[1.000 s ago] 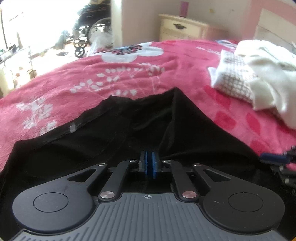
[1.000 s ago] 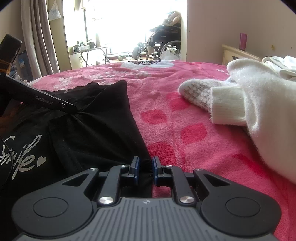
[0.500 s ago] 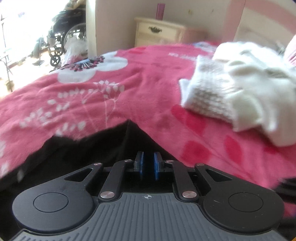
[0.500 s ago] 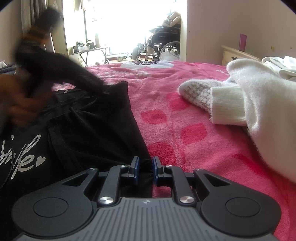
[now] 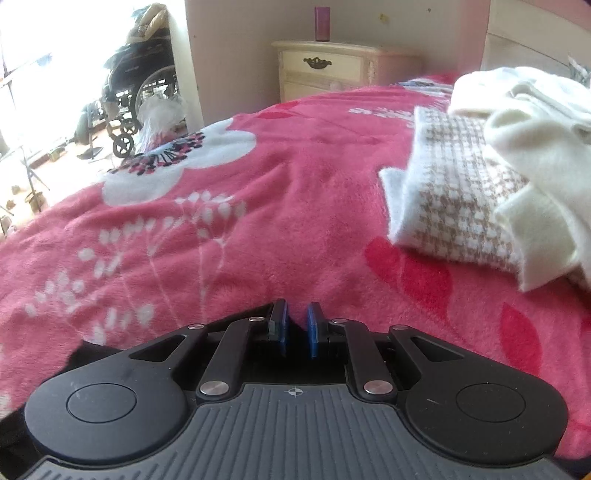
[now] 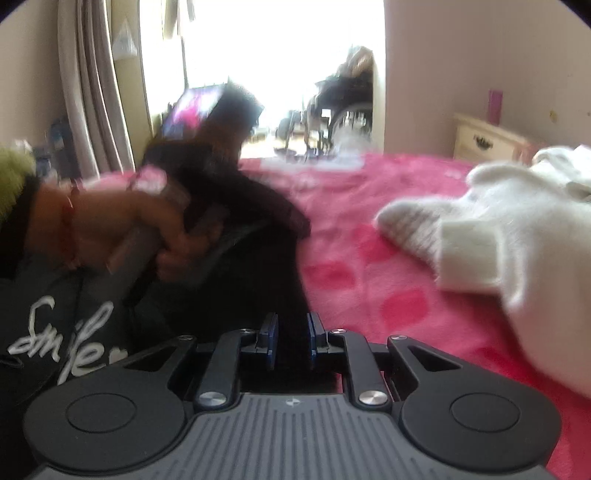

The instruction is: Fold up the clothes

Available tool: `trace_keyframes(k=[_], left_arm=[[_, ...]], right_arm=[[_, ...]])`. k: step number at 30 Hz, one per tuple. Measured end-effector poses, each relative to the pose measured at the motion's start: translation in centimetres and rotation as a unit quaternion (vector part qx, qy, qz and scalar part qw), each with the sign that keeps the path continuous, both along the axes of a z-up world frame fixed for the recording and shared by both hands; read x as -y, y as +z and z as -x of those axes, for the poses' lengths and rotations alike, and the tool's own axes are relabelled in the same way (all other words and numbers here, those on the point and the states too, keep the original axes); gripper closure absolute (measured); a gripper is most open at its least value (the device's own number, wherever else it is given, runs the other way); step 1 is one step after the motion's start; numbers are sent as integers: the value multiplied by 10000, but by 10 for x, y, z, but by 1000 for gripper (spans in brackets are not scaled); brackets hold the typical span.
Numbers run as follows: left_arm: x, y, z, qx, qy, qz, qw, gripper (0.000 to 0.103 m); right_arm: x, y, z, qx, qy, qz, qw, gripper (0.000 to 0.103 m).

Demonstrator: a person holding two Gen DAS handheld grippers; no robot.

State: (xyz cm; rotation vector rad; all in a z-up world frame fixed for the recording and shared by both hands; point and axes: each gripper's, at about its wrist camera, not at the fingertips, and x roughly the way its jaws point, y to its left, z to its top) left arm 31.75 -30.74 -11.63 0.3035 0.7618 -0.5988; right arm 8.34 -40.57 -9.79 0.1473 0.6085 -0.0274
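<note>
Nearest to me, my right gripper (image 6: 290,341) has its 2 blue pads parted a little, with the black garment (image 6: 236,266) lying between and under them; I cannot tell whether they bite the cloth or only straddle it. My left gripper (image 5: 295,332) also stands slightly spread, pinching nothing that I can see, with only pink blanket (image 5: 258,229) showing in the gap and a scrap of black cloth at its lower left. From the right wrist view my left hand (image 6: 122,229) (blurred, so detail is lost) sits over the garment, which is bunched and doubled along its right edge, white lettering facing up at the left.

I judge the black piece to be mid-fold: some cloth is turned over itself, yet it is no neat packet, so squaring remains. Further right, a white and checked pile (image 5: 491,192) lies loosely heaped, and it looks to need folding too.

The bed fills the middle ground under that floral blanket. Beyond it stand a cream nightstand (image 5: 332,70) bearing a pink cup (image 5: 322,23), a wheelchair (image 5: 140,88) by the bright window, and curtains (image 6: 96,92) on the left.
</note>
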Motion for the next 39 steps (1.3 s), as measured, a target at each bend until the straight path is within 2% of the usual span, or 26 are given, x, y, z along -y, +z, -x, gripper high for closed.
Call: trace_keyframes(k=[5,11,15,18,21,26,28,31,33,35,37,39], left_arm=[[-28,39,4,196,-1,-85,9998,84],[-91,105,26,417,13,-243,9988,78],[-131,146,46,563,240,-223,9979,74],[-150,161,64,644,275,-224,9973,72],[-166,161,84,535,370,41,9979,69],[-178,133,121,204,377,293,9987,69],[-180,125,140,233,181,427,9987,69],[-173,113,166,222,-418,650,9968,68],[-158,103,186,304,-1016,444,9934,68],[-141,93,204,474,-1575,212,9861,68],[-122,80,220,686,-2125,-59,9747,68],[-103,64,229,913,-2348,-335,9672,67]], right_arm=[[-12,11,-5,10,-382,-417,9984,86],[-27,25,-11,21,-839,-915,9923,85],[-38,39,-5,114,-929,-1019,9904,85],[-46,44,3,51,-915,-1002,9907,85],[-55,49,12,-6,-825,-904,9925,85],[-47,51,33,-58,-834,-922,9922,85],[-29,49,43,-163,-1030,-988,9896,85],[4,45,52,-359,-1358,-1207,9827,84],[22,41,52,-471,-1449,-1451,9776,84],[36,34,47,-630,-1431,-1896,9693,84],[48,24,40,-809,-1387,-2465,9558,83],[57,10,32,-1005,-1361,-3134,9344,83]])
